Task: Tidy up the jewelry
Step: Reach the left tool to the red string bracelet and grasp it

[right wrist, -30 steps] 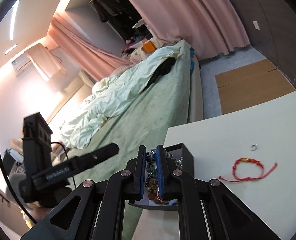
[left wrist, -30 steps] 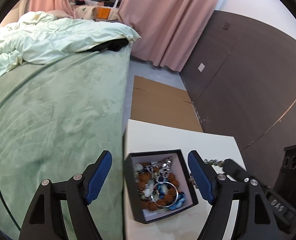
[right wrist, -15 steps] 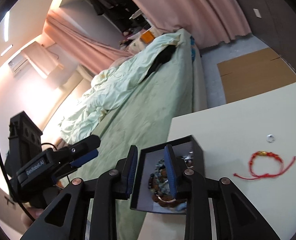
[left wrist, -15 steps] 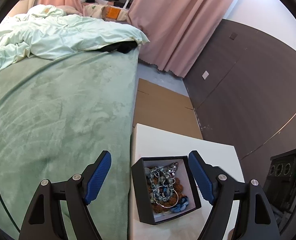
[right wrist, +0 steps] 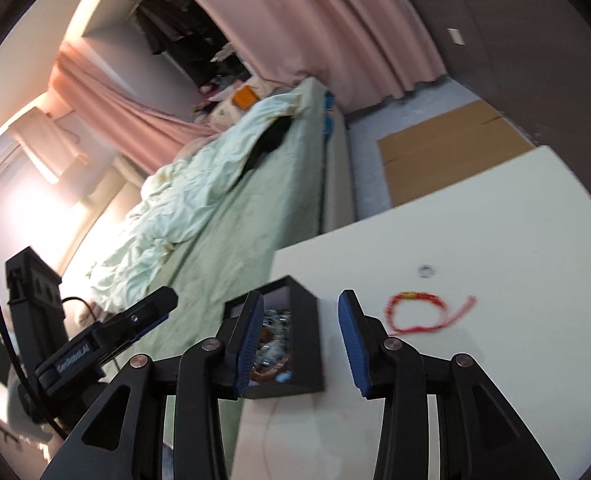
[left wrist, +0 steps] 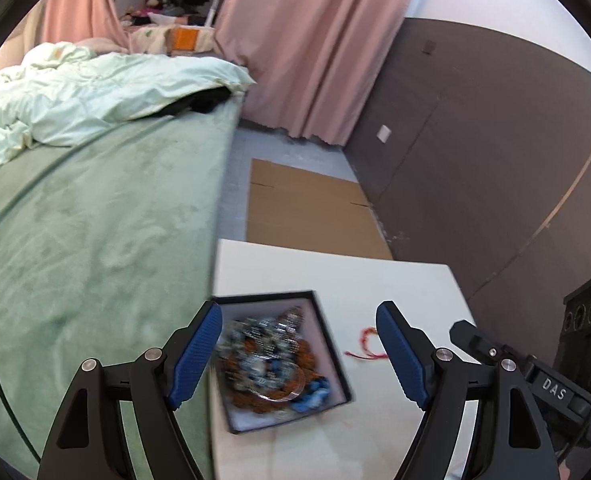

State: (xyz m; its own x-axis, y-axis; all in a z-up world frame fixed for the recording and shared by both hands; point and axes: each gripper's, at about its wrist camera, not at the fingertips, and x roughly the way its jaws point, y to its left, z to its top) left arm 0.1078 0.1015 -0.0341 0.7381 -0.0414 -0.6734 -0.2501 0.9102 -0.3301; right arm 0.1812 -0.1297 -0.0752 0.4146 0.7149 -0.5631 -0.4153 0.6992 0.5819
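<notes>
Right wrist view: right gripper [right wrist: 300, 338] is opening its blue-padded jaws, nothing between them, over the open black square jewelry box [right wrist: 295, 344] sitting at the cream table's [right wrist: 495, 240] bed-side edge. Red cord bracelet [right wrist: 415, 312] and small silver ring [right wrist: 426, 270] are lying apart on bare tabletop. Left gripper [left wrist: 297, 354] is hanging wide, empty, above the box [left wrist: 327, 344]. Legible: "DAS", "GenRobot.AI".

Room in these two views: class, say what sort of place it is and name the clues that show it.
Most likely a bedroom in a home: a bed with a rumpled duvet, pink curtains, and clothes hanging in a nook.
</notes>
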